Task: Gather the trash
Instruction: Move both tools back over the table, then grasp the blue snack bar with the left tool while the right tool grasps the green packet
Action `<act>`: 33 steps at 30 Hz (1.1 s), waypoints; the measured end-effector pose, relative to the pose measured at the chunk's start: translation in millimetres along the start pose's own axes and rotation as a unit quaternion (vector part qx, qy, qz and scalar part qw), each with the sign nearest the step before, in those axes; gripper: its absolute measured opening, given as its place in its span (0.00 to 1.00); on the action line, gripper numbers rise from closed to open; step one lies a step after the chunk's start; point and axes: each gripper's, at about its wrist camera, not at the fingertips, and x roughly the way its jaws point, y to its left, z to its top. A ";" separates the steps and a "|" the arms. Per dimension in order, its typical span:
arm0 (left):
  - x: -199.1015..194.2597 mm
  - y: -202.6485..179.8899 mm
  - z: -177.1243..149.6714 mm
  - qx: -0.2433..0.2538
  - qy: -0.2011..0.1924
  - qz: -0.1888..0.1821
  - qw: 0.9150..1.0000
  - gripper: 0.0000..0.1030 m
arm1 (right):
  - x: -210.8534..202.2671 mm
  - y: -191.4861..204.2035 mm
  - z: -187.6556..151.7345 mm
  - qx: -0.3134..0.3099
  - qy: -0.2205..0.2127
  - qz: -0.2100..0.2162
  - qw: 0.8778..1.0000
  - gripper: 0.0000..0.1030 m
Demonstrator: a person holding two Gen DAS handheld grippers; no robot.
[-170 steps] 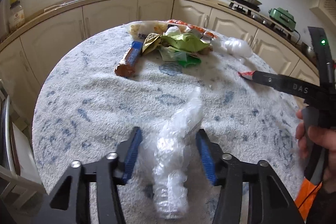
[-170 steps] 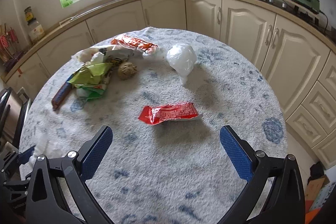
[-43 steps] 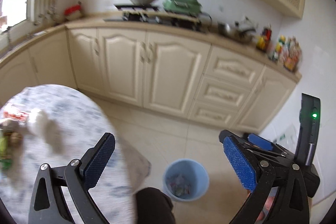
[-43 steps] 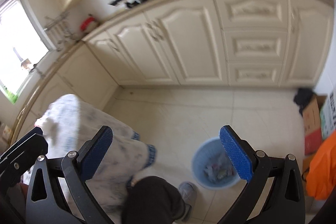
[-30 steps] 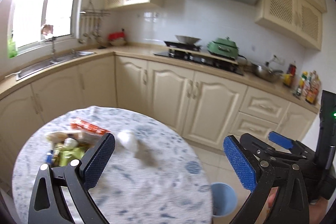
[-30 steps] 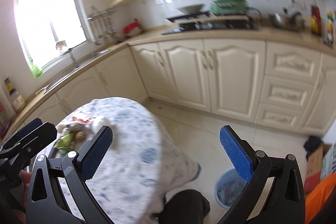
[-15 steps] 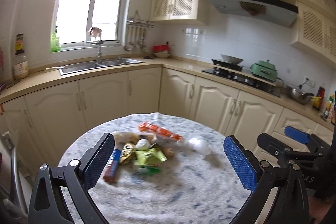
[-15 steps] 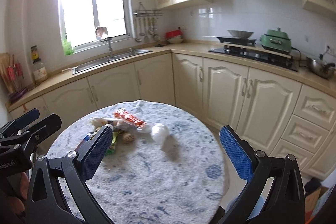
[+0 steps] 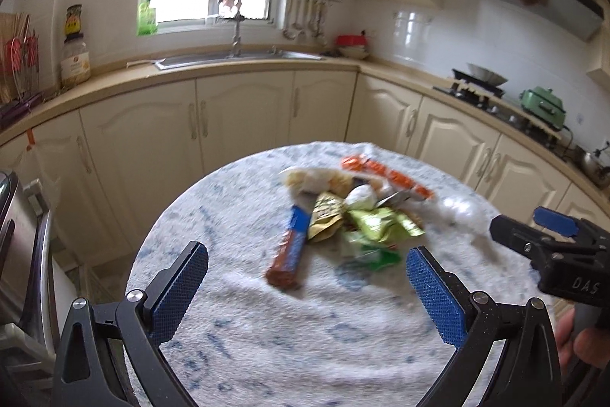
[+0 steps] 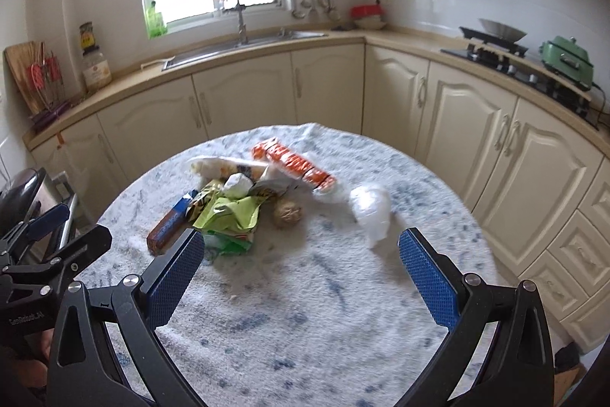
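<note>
2 grippers, left (image 9: 307,287) and right (image 10: 301,277), hang spread wide and empty above the round counter (image 10: 305,330). The trash (image 10: 228,208) lies in a heap at its far side, a white bag (image 10: 371,210) just beside it.

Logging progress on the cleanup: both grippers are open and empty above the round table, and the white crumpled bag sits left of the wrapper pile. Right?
Not quite. In the right wrist view the white crumpled bag lies to the right of the wrapper pile, apart from it. The rest stands.
</note>
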 end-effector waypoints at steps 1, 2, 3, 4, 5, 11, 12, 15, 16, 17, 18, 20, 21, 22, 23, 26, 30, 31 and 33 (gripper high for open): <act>8.0 -0.5 4.1 -0.001 0.008 0.003 1.000 0.99 | 6.4 2.2 0.4 -0.001 0.005 0.002 1.000 1.00; 16.0 -1.8 9.8 0.000 0.016 0.006 1.000 0.99 | 13.4 4.8 0.3 -0.002 0.011 0.005 1.000 1.00; 22.7 0.6 10.9 0.001 0.023 0.008 1.000 0.99 | 21.0 7.4 0.5 -0.001 0.017 0.011 1.000 1.00; 32.1 3.1 16.6 0.005 0.029 0.010 1.000 0.99 | 29.4 9.5 0.9 0.000 0.024 0.017 1.000 1.00; 39.3 3.0 19.0 0.011 0.035 0.011 0.999 0.99 | 35.8 12.2 1.4 0.001 0.029 0.020 0.999 1.00; 105.3 16.2 43.0 0.033 0.092 -0.001 0.995 0.92 | 65.1 28.5 6.3 -0.002 0.051 0.037 0.998 1.00; 115.8 19.3 45.1 0.028 0.107 -0.011 0.994 0.85 | 70.2 30.9 7.2 -0.002 0.054 0.040 0.998 1.00; 142.9 25.2 50.5 0.024 0.143 -0.024 0.989 0.71 | 85.7 36.1 9.9 0.001 0.066 0.050 0.997 1.00; 146.8 25.4 52.6 0.029 0.139 -0.026 0.990 0.66 | 91.8 38.0 10.4 0.002 0.071 0.053 0.996 0.99; 150.7 24.8 55.3 0.035 0.143 -0.030 0.989 0.61 | 97.9 40.6 11.2 0.003 0.076 0.057 0.995 0.98; 154.1 23.5 56.6 0.044 0.142 -0.020 0.989 0.56 | 102.2 42.3 11.4 0.005 0.080 0.062 0.995 0.94; 158.5 22.8 60.9 0.052 0.141 -0.018 0.989 0.40 | 114.0 47.3 11.2 0.004 0.092 0.064 0.994 0.88; 159.8 23.3 63.1 0.052 0.141 -0.024 0.988 0.29 | 119.4 49.2 11.1 0.004 0.096 0.066 0.993 0.86; 161.2 23.2 63.0 0.051 0.142 -0.027 0.988 0.22 | 125.0 50.3 10.8 0.007 0.101 0.068 0.993 0.81; 162.5 23.9 64.7 0.051 0.142 -0.031 0.988 0.19 | 132.9 51.3 9.5 0.009 0.109 0.068 0.992 0.75; 160.7 24.3 64.3 0.052 0.141 -0.034 0.988 0.15 | 146.5 54.3 6.2 0.008 0.122 0.074 0.990 0.50; 155.7 28.9 61.5 0.040 0.135 -0.040 0.989 0.14 | 144.1 50.8 2.8 0.014 0.115 0.081 0.990 0.39; 149.1 27.3 55.9 0.036 0.132 -0.041 0.990 0.14 | 140.2 48.1 2.2 0.018 0.112 0.086 0.990 0.36; 138.0 28.2 50.7 0.025 0.126 -0.044 0.991 0.14 | 132.1 45.2 1.4 0.018 0.105 0.087 0.990 0.36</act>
